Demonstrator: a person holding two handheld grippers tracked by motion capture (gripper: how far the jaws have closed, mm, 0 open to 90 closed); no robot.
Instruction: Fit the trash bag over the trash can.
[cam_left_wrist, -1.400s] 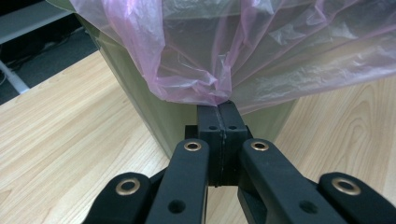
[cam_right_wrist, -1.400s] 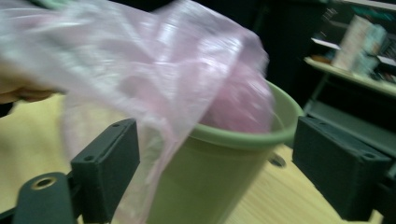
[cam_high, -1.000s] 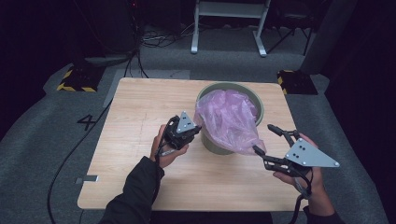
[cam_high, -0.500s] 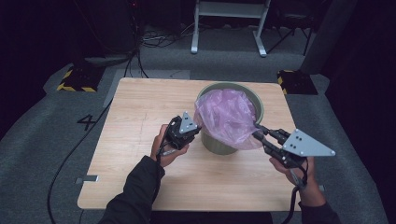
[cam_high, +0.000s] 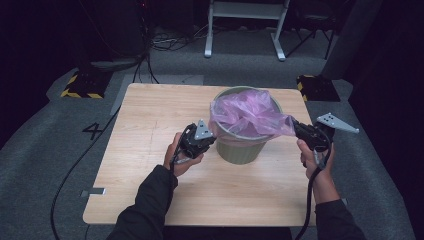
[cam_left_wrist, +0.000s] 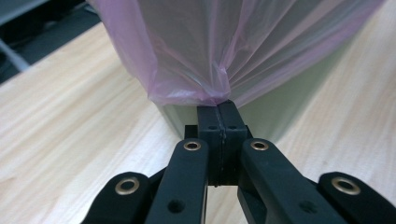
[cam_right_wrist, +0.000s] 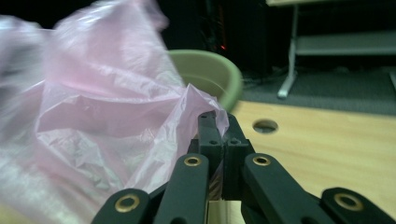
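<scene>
A pale green bin (cam_high: 240, 150) stands on the wooden table (cam_high: 150, 125) with a thin pink plastic bag (cam_high: 245, 117) bunched in its mouth. My left gripper (cam_high: 214, 137) is at the bin's left side, shut on a gathered fold of the bag (cam_left_wrist: 224, 46) just outside the bin wall (cam_left_wrist: 289, 107); its tips (cam_left_wrist: 218, 106) pinch the film. My right gripper (cam_high: 296, 127) is off the bin's right rim and has just closed on the bag's edge. That edge (cam_right_wrist: 107, 116) drapes over its tips (cam_right_wrist: 219, 116), with the bin rim (cam_right_wrist: 219, 74) behind. The film is drawn taut to the right.
A round hole (cam_right_wrist: 265, 125) is cut in the tabletop near the right gripper. Around the table is grey carpet with a cable (cam_high: 75, 170), a painted 4 (cam_high: 93, 131), two yellow-and-black blocks (cam_high: 82, 85) (cam_high: 315, 87) and a white frame (cam_high: 245, 25) at the back.
The right gripper, open near the table's right front, moved in to the bin, shut on the bag's edge and drew it out to the right. The left gripper kept still.
</scene>
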